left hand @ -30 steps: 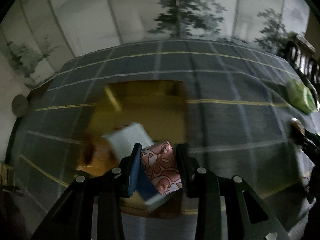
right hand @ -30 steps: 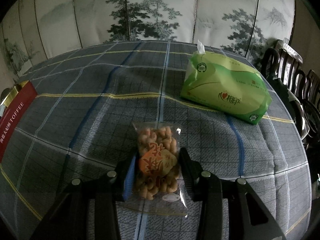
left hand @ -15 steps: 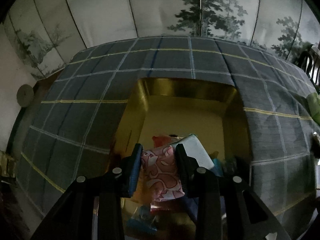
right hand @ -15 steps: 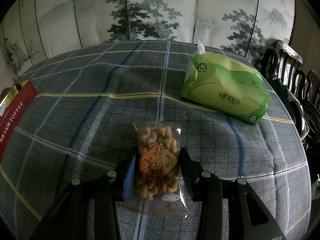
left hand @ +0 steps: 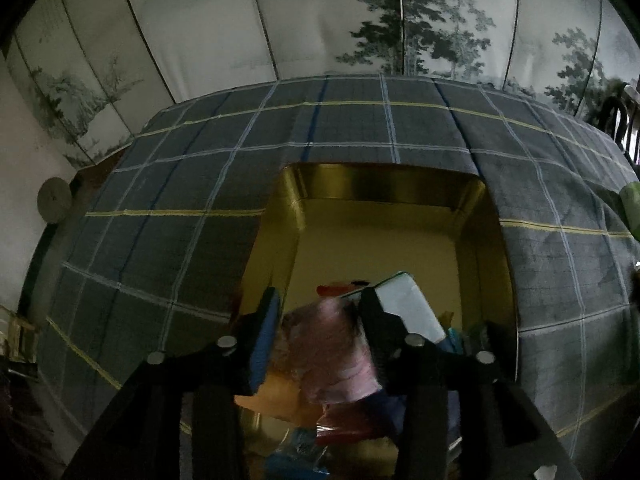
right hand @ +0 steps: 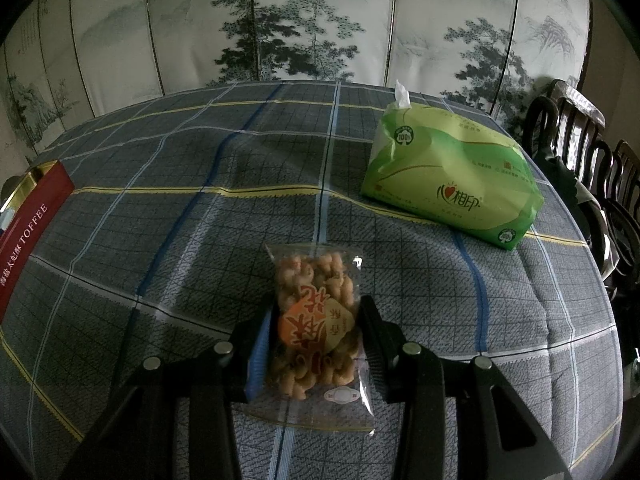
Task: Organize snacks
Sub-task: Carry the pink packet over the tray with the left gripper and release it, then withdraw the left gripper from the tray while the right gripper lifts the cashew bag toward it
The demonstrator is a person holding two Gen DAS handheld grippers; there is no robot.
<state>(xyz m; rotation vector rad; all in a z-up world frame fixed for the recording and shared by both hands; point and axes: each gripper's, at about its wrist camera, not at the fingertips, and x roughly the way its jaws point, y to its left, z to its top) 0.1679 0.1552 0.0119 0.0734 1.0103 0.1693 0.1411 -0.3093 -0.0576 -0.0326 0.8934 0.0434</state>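
Over the tin, left side of the table: we log this moment.
Left gripper (left hand: 318,320): jaws spread; blurred pink packet (left hand: 332,356) sits between them, contact unclear.
Tin (left hand: 384,188): gold, open; packets heaped at its near edge, far half bare.
Right gripper (right hand: 316,332): pinching the twist-snack bag (right hand: 316,320), which lies flat on the cloth.
Tissue pack (right hand: 452,180): far right, well apart.
Risk: we judge the pink packet may slide off the heap, or snag the near wall.
Room: open cloth (right hand: 200,208) between bag and tin.
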